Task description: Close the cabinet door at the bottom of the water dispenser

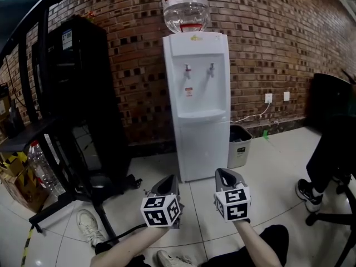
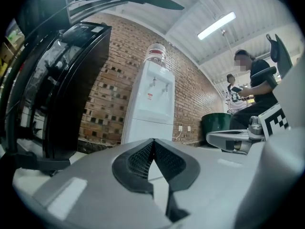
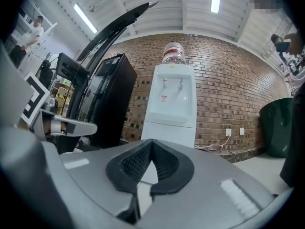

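A white water dispenser point(image 1: 196, 82) with a bottle point(image 1: 184, 5) on top stands against the brick wall. Its bottom cabinet door point(image 1: 203, 149) looks flush with the body. Both grippers hang low in front of it, pointing level at it and a step away from it. My left gripper point(image 1: 167, 183) is shut with nothing between its pads; in the left gripper view its tips point(image 2: 153, 142) meet below the dispenser point(image 2: 151, 101). My right gripper point(image 1: 227, 177) is also shut and empty; in the right gripper view its tips point(image 3: 151, 142) meet under the door point(image 3: 169, 131).
A tall black cabinet point(image 1: 83, 93) and a black stand point(image 1: 67, 199) are left of the dispenser. A grey waste bin point(image 1: 240, 145) sits at its right side. A seated person's shoe point(image 1: 306, 192) and chair base point(image 1: 334, 216) are at right. Bottles point(image 1: 41, 168) lie at far left.
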`<state>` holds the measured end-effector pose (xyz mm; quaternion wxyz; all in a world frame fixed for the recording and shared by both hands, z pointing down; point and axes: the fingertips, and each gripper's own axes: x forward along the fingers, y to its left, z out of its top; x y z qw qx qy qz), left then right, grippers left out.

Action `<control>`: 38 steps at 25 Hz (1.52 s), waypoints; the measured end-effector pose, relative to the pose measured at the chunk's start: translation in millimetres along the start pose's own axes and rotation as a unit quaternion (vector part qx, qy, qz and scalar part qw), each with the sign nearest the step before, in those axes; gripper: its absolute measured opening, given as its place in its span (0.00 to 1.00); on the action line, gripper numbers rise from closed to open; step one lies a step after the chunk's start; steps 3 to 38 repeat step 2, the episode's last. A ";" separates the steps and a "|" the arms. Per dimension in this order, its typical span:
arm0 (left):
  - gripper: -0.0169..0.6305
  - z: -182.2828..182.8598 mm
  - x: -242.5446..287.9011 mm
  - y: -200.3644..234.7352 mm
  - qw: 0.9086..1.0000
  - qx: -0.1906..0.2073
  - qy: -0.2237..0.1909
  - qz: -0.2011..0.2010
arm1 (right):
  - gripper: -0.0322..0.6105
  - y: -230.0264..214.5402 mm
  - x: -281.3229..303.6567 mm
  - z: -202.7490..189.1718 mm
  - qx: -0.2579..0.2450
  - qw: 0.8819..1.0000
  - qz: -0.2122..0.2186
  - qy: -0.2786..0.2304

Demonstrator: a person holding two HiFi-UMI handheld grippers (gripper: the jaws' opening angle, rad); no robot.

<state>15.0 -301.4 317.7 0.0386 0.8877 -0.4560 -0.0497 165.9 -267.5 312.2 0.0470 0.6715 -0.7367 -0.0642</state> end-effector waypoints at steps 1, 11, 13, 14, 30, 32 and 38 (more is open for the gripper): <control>0.04 -0.5 1.0 -2.4 1.000 0.000 0.001 -0.003 | 0.05 -0.7 0.1 0.0 -0.001 1.000 0.000 0.000; 0.04 -0.8 2.0 -4.9 1.000 -0.001 0.002 -0.007 | 0.05 -1.5 0.2 0.1 -0.001 1.000 0.000 -0.001; 0.04 -0.8 2.0 -4.9 1.000 -0.001 0.002 -0.007 | 0.05 -1.5 0.2 0.1 -0.001 1.000 0.000 -0.001; 0.04 -0.8 2.0 -4.9 1.000 -0.001 0.002 -0.007 | 0.05 -1.5 0.2 0.1 -0.001 1.000 0.000 -0.001; 0.04 -0.8 2.0 -4.9 1.000 -0.001 0.002 -0.007 | 0.05 -1.5 0.2 0.1 -0.001 1.000 0.000 -0.001; 0.04 -0.8 2.0 -4.9 1.000 -0.001 0.002 -0.007 | 0.05 -1.5 0.2 0.1 -0.001 1.000 0.000 -0.001; 0.04 -0.8 2.0 -4.9 1.000 -0.001 0.002 -0.007 | 0.05 -1.5 0.2 0.1 -0.001 1.000 0.000 -0.001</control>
